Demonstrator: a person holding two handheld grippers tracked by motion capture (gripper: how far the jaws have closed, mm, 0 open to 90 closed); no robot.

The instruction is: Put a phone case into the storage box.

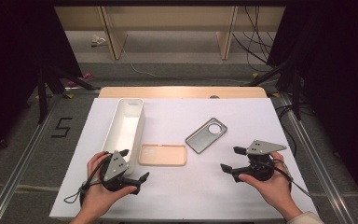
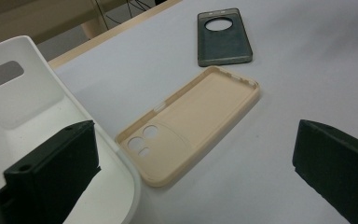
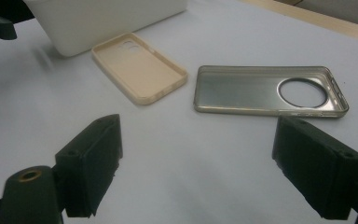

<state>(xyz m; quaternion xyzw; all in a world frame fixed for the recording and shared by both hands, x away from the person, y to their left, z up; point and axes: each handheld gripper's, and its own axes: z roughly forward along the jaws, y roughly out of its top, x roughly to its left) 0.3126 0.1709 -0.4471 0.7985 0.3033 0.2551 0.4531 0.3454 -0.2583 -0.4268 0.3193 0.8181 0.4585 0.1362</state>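
Nearest the person, the left hand-held gripper [image 1: 129, 171] and the right hand-held gripper [image 1: 230, 159] both hover over the white counter [image 1: 177, 196] with jaws spread wide and nothing between them. Just beyond the left one lies a beige phone case [image 1: 162, 154], open side up, touching the white bin [image 1: 127, 128] or just beside it. Farther right, nearer the right gripper, is a grey phone case [image 1: 206, 135] with a round camera hole. Both cases look light, thin and flexible; a pinch across a raised side rim seems safest. No brand or label is readable on them; a "5" [image 1: 62, 127] marks the floor
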